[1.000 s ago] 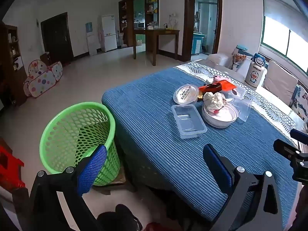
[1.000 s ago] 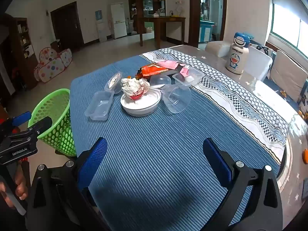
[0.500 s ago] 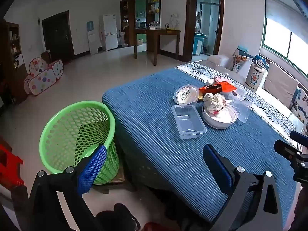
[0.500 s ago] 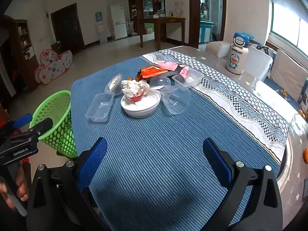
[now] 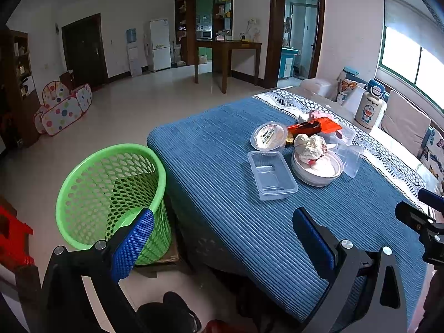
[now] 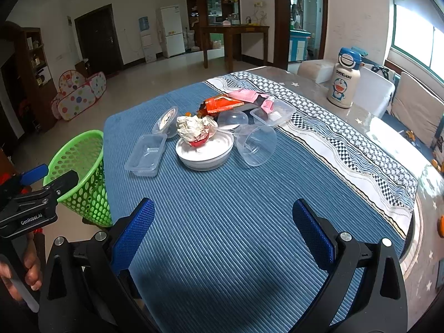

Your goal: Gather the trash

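Observation:
A pile of trash lies on the blue table mat (image 6: 222, 208): a clear rectangular tray (image 6: 146, 154), a white bowl (image 6: 205, 151) with crumpled paper (image 6: 195, 127), a tipped clear cup (image 6: 256, 144), a lidded round tub (image 5: 268, 136), and an orange wrapper (image 6: 222, 103). A green mesh basket (image 5: 111, 194) stands on the floor at the table's left edge. My left gripper (image 5: 222, 238) is open and empty, near the table's front corner. My right gripper (image 6: 222, 230) is open and empty above the mat, short of the pile.
A Doraemon bottle (image 6: 342, 83) stands at the far right of the table. A red stool (image 5: 12, 238) stands left of the basket. A dotted play tent (image 5: 62, 108) and a wooden table (image 5: 227, 52) stand across the open floor.
Both grippers have drifted slightly toward the trash pile. Both have stayed open and nothing on the table has moved.

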